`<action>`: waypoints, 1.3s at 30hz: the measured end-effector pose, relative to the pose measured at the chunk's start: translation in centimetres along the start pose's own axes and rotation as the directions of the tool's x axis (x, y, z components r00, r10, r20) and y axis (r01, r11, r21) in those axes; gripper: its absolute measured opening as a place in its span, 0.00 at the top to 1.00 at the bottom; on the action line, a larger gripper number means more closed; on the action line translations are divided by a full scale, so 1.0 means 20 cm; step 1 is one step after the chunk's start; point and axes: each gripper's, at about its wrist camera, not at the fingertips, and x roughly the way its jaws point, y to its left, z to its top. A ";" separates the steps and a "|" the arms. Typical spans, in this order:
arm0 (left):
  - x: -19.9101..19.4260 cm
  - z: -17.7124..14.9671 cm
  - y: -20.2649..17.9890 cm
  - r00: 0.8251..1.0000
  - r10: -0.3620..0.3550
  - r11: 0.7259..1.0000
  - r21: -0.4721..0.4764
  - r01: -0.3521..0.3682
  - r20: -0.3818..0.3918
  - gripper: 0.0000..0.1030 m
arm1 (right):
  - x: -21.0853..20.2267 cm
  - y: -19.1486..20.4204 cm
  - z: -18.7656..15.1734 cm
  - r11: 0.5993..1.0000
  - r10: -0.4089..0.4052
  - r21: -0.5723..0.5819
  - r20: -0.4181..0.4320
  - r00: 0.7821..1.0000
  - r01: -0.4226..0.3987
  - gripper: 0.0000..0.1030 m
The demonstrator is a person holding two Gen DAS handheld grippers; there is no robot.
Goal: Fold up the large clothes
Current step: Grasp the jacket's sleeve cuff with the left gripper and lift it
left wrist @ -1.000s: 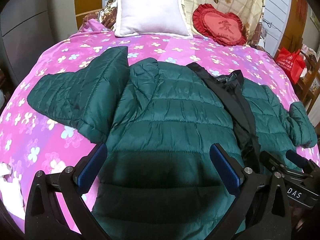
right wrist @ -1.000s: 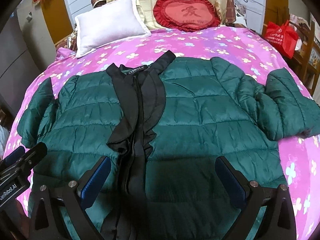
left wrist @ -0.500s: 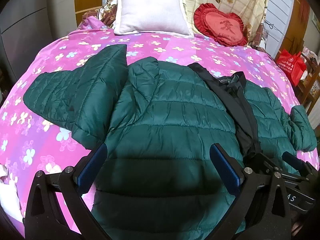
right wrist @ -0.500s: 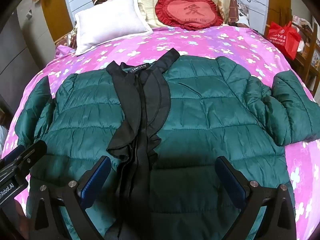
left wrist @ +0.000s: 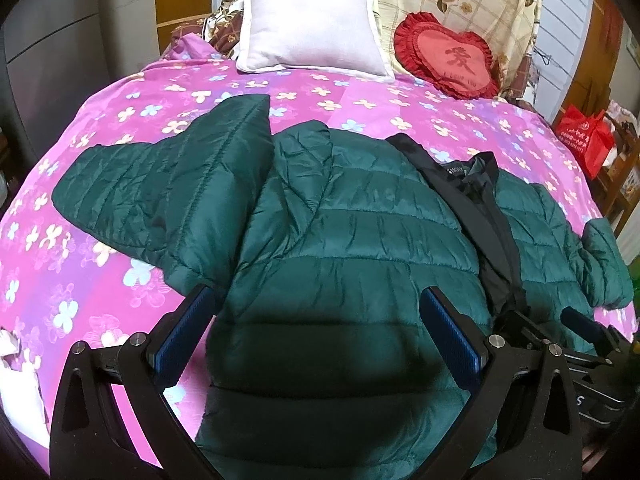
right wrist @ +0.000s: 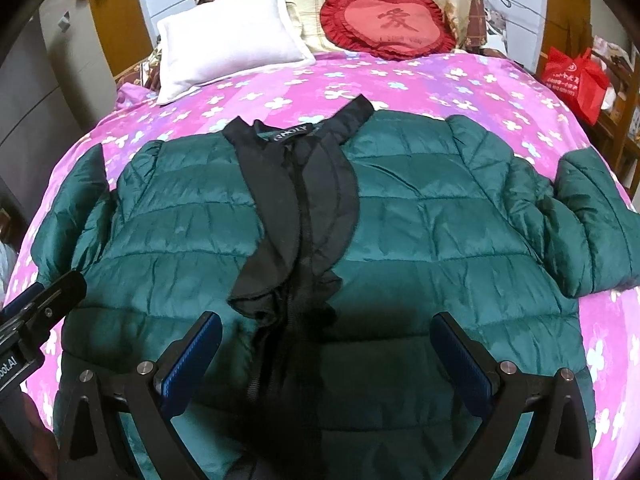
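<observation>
A dark green quilted puffer jacket (right wrist: 420, 216) with a black placket and collar (right wrist: 304, 200) lies front-up and spread flat on a bed covered by a pink flowered sheet (left wrist: 360, 100). Both grippers hang above its lower hem with jaws wide and nothing held: the left gripper (left wrist: 316, 332) over the wearer's right panel, the right gripper (right wrist: 328, 356) straddling the zip line.

The likely step is a first fold, and it probably goes best by bringing the sleeves in first. The bent sleeve (left wrist: 168, 196) lies out over the sheet beside the left gripper; the other sleeve (right wrist: 588, 220) is doubled back near the bed's far side edge. Pinch the slippery padded shell deep at a cuff or seam, lift low, and lay it across the chest.

There is open sheet above the collar, up to the white pillow (right wrist: 228, 44) and red heart-shaped cushion (right wrist: 388, 20). Side margins are narrower, so avoid dragging fabric off the edge.
</observation>
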 end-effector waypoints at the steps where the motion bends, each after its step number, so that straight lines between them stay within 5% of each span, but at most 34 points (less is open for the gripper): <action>1: -0.01 0.00 0.01 1.000 -0.003 1.000 -0.002 0.003 0.004 0.01 | 0.00 0.01 0.00 1.000 0.002 -0.004 0.000 1.000 -0.002 0.00; 6: -0.10 0.02 0.14 0.999 -0.007 1.000 -0.015 0.008 0.053 0.01 | 0.00 0.04 -0.01 1.000 0.017 -0.016 -0.007 1.000 -0.017 0.00; 11: -0.12 0.12 0.48 0.997 0.039 0.989 -0.144 -0.028 0.068 0.01 | 0.00 0.03 -0.02 1.000 0.027 -0.003 -0.014 1.000 -0.027 0.00; 22: 0.16 0.29 1.21 0.962 0.274 0.883 -0.398 -0.251 0.002 0.01 | -0.01 0.10 -0.03 0.998 0.035 -0.047 -0.026 0.999 -0.036 0.00; 28: 0.34 0.33 1.41 0.949 0.309 0.845 -0.440 -0.304 -0.061 0.01 | 0.01 0.13 -0.05 0.997 0.029 -0.065 -0.042 0.999 -0.032 0.00; 34: 0.45 0.34 1.50 0.959 0.272 0.824 -0.494 -0.276 -0.082 0.02 | 0.03 0.17 -0.06 0.995 0.028 -0.091 -0.060 0.998 -0.033 0.00; 38: 0.47 0.38 1.50 0.961 0.272 0.834 -0.487 -0.258 -0.044 0.19 | 0.04 0.18 -0.06 0.995 0.025 -0.095 -0.065 0.998 -0.031 0.00; 39: 0.48 0.39 1.50 0.959 0.279 0.840 -0.474 -0.265 -0.042 0.32 | 0.04 0.18 -0.06 0.995 0.024 -0.096 -0.067 0.997 -0.030 0.00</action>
